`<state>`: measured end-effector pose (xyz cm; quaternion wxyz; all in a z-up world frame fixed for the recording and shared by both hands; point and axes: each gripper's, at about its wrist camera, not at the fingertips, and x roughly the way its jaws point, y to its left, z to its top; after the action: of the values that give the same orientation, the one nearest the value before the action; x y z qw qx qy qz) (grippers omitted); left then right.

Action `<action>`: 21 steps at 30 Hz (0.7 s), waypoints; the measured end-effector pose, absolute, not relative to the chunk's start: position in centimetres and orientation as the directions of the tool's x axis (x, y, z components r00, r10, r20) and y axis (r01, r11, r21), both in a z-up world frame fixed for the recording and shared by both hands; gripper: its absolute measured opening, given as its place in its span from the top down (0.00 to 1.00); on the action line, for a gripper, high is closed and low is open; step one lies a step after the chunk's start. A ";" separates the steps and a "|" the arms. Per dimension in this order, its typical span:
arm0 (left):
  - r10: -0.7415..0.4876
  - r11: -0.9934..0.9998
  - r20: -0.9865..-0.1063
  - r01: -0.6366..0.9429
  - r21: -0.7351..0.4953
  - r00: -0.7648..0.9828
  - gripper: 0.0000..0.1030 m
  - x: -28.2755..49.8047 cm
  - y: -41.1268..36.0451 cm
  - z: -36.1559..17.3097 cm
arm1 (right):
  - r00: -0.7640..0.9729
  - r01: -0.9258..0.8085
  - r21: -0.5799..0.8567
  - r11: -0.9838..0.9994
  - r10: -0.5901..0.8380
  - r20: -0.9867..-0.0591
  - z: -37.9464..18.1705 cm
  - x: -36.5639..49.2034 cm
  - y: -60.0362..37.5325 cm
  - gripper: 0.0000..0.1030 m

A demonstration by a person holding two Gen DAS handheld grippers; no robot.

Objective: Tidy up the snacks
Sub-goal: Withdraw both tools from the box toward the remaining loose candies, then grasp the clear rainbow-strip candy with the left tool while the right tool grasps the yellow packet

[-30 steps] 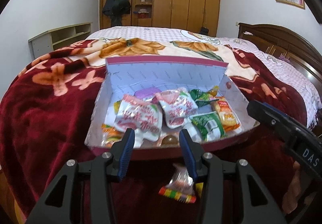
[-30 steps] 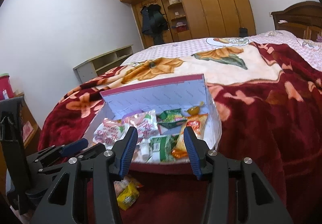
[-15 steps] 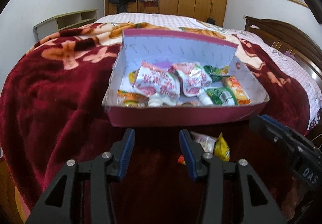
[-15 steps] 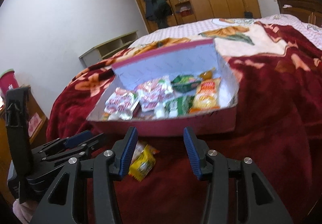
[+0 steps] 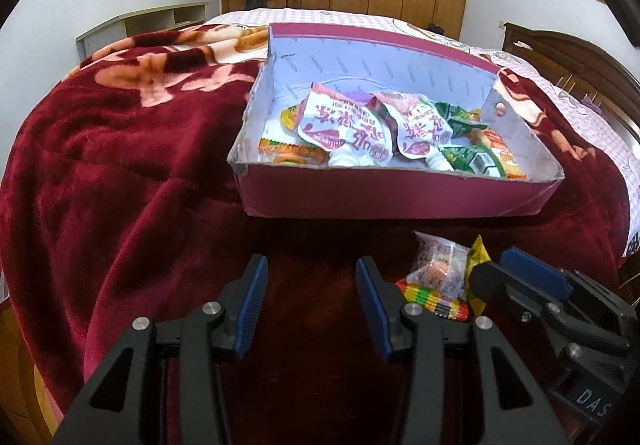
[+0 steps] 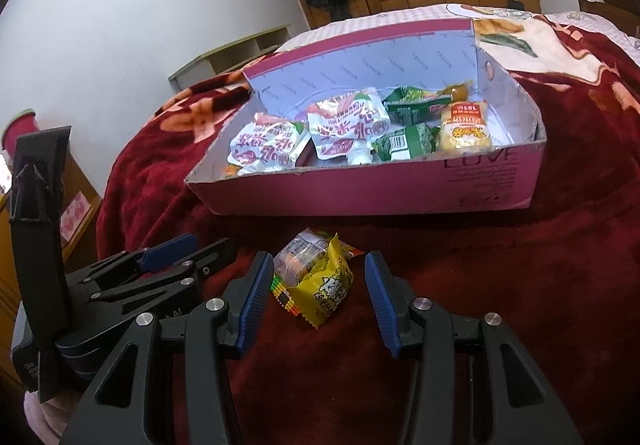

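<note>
In the right wrist view the right gripper [image 6: 318, 295] hangs low over the dark red blanket [image 6: 500, 285] on the bed, its jaws partly apart and gripping nothing. A yellow snack packet [image 6: 326, 291] lies on the blanket just ahead, between the lines of the two blue pads but clear of both, and overlaps a clear packet with a rainbow-striped edge [image 6: 298, 265] that sits nearer the left pad. To the left, the left gripper [image 6: 182, 251] points in toward the same spot. From the left wrist view the left gripper [image 5: 310, 299] also stands partly apart and empty, with only bare blanket between its jaws; the clear packet [image 5: 438, 271] and the yellow one [image 5: 478, 251] lie off to its right, close to the tip of the right gripper [image 5: 496, 273]. Beyond the loose packets sits the pink cardboard box [image 6: 360, 191], open at the top and holding white-and-red pouches [image 6: 348, 123], green packets [image 6: 408, 139] and an orange-yellow packet [image 6: 466, 127].
</note>
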<state>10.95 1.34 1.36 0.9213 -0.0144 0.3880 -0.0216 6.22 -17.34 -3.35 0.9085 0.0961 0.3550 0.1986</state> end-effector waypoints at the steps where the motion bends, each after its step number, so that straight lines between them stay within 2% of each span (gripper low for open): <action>1: -0.053 0.998 -0.716 0.029 -0.047 0.696 0.53 11.0 1.4 1.2 | 0.665 -0.292 0.316 0.903 0.429 -0.611 -3.5 6.3 -17.3 0.52; 6: -0.054 0.998 -0.727 0.017 -0.059 0.684 0.53 11.2 1.8 0.7 | 0.641 -0.282 0.332 0.900 0.434 -0.633 -4.3 6.8 -17.2 0.54; 10: -0.058 0.998 -0.729 0.012 -0.069 0.682 0.53 11.3 2.1 0.5 | 0.631 -0.269 0.344 0.899 0.435 -0.643 -4.8 7.0 -17.4 0.69; 14: -0.063 0.997 -0.726 0.018 -0.069 0.684 0.53 11.1 2.0 0.6 | 0.636 -0.274 0.339 0.900 0.434 -0.638 -4.7 6.8 -17.4 0.77; 21: -0.089 0.996 -0.718 0.047 -0.078 0.690 0.53 10.8 1.3 1.1 | 0.657 -0.275 0.340 0.899 0.434 -0.616 -4.1 6.1 -17.9 0.78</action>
<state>10.76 1.27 1.12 0.9188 -0.0264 0.3920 -0.0371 6.15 -17.86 -4.09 0.9038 0.1087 0.3645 0.1962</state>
